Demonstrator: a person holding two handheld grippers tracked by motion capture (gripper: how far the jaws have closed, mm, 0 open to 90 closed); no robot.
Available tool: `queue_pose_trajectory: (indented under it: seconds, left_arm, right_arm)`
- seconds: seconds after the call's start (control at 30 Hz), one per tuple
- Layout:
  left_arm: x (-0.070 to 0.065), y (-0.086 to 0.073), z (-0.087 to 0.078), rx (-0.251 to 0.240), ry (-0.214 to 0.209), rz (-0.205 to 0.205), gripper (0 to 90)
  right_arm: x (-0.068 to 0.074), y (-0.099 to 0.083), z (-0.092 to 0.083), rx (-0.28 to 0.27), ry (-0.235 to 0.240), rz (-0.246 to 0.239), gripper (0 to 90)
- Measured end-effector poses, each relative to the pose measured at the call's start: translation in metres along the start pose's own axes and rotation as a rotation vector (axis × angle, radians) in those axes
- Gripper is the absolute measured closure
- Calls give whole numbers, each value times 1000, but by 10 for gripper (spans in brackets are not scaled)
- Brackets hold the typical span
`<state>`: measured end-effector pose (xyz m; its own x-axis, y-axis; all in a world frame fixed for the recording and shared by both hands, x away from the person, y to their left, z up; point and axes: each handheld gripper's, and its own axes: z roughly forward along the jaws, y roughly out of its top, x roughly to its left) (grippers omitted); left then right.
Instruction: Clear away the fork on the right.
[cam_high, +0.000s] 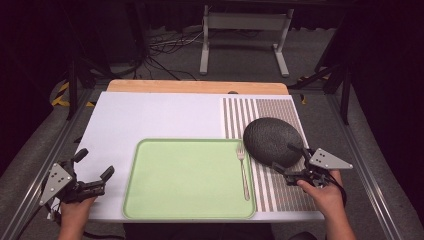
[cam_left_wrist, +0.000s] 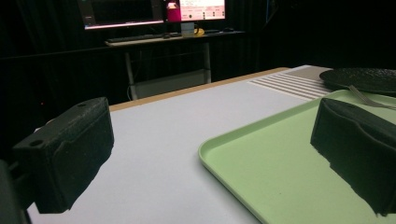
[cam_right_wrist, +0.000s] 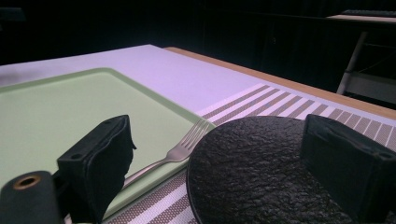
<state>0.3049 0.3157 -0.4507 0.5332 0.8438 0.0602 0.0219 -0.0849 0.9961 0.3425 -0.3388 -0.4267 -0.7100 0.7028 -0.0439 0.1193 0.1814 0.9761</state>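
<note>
A dim studio with cables on the floor surrounds the counter (cam_high: 150, 115), whose white top carries a striped placemat (cam_high: 280, 190) at its right side. I hold the right gripper (cam_high: 292, 162) at the near edge of a dark, rough-textured plate (cam_high: 267, 137) that rests on the placemat just beside the green tray (cam_high: 185, 180). Its jaws stand wide apart and hold nothing. In the right gripper view the plate (cam_right_wrist: 261, 172) lies between the two jaws, its near rim low in the picture; I cannot tell whether either jaw touches it. A metal fork (cam_high: 243, 172) lies along the right edge of the tray, tines pointing away from me, close to the plate's left rim. In the right gripper view the fork (cam_right_wrist: 180, 149) runs just beyond the left-hand jaw. My left gripper (cam_high: 95, 170) sits at the near left corner of the counter, beside the tray's left rim, jaws also wide and empty. In the left gripper view the tray's corner (cam_left_wrist: 219, 149) shows between those jaws.
</note>
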Motion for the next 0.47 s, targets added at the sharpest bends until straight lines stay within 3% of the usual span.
queue_pose_trajectory:
  seconds: [0.07, 0.27, 0.47]
  left_arm:
    - [0, 0, 0, -1, -1, -1, 1]
    - [1, 0, 0, -6, -4, 0, 1]
    - [1, 0, 0, -7, -5, -3, 1]
  right_arm:
    - [-2, -8, -1, -20, -5, 10, 98]
    - [-5, -21, -3, -6, -3, 36, 98]
    - [-6, -23, -3, -5, -13, 31, 98]
